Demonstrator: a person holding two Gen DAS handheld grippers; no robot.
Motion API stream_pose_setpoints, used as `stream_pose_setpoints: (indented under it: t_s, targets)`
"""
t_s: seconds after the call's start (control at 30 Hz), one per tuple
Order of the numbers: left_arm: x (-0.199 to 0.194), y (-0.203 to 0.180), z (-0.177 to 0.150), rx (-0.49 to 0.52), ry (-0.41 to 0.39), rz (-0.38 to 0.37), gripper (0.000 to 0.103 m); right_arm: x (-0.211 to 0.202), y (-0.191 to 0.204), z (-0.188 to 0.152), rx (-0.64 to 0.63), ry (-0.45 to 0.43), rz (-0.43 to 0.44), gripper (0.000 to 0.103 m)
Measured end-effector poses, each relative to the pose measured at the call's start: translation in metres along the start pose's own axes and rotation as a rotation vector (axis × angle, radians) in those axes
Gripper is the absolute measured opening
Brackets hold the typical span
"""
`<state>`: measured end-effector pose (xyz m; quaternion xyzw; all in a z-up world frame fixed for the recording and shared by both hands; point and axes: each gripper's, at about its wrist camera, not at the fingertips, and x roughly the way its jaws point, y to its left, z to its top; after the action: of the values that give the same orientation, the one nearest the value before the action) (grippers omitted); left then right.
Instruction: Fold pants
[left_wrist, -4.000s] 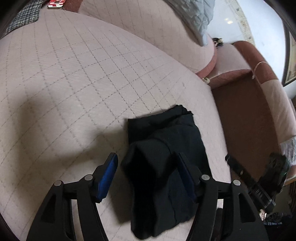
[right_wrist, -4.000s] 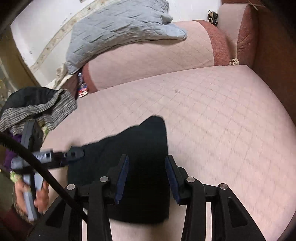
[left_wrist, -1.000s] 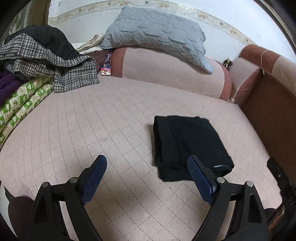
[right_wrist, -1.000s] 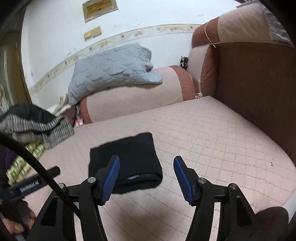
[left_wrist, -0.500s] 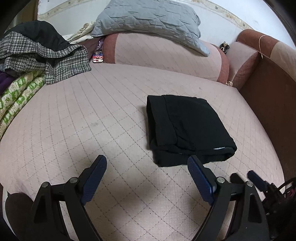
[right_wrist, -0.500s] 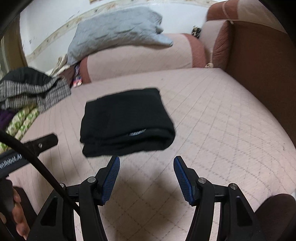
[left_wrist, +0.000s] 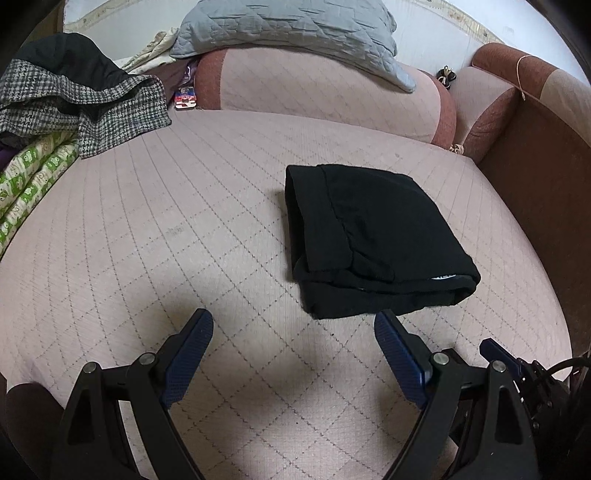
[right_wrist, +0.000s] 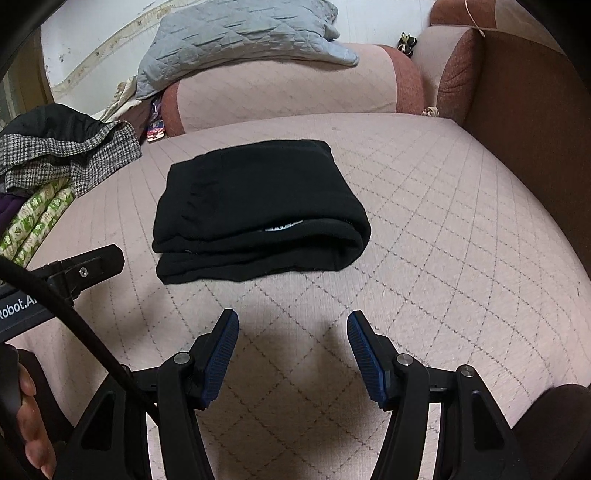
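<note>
pants: black pants (left_wrist: 373, 236) lay as a compact folded bundle on the sofa seat, a bit right of centre in the left wrist view, free of both tools; a small white label peeked out at the near fold.
fold state: several layers stacked, thick rounded fold edge toward the cameras; looked finished to me, edges fairly squared.
left gripper: left gripper (left_wrist: 293, 339) hung above the seat just short of the bundle's near edge, blue pads spread wide, nothing between them.
right gripper: right gripper (right_wrist: 292, 338) also hovered just short of the pants, pads apart at a medium-wide gap, empty.
why placed so: both tools sat clear of the cloth, probably so the bundle could rest undisturbed; pants were in the open middle of the seat, likely because that is the flattest spot.
sofa seat: pink quilted sofa seat (left_wrist: 147, 229) with a diamond stitch pattern, soft, slightly worn, tool shadows falling on it.
room: grey quilted pillow (left_wrist: 288, 26) on top of the pink backrest; houndstooth coat (left_wrist: 85, 110) piled at the left over a green-patterned blanket (left_wrist: 26, 184); brown armrest (left_wrist: 535, 177) at the right; white wall with a patterned border behind.
risk: loose top layer could slip open if nudged.
</note>
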<state>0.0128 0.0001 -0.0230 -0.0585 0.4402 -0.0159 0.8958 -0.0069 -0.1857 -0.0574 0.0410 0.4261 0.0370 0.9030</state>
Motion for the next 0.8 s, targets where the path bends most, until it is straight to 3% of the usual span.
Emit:
stream_pose_setpoints:
  t_s: [0.8]
  targets:
    - [0.013,0.002,-0.006,0.015,0.036,0.030,0.088,0.013,-0.002,-0.003,-0.013,0.043,-0.020,0.067]
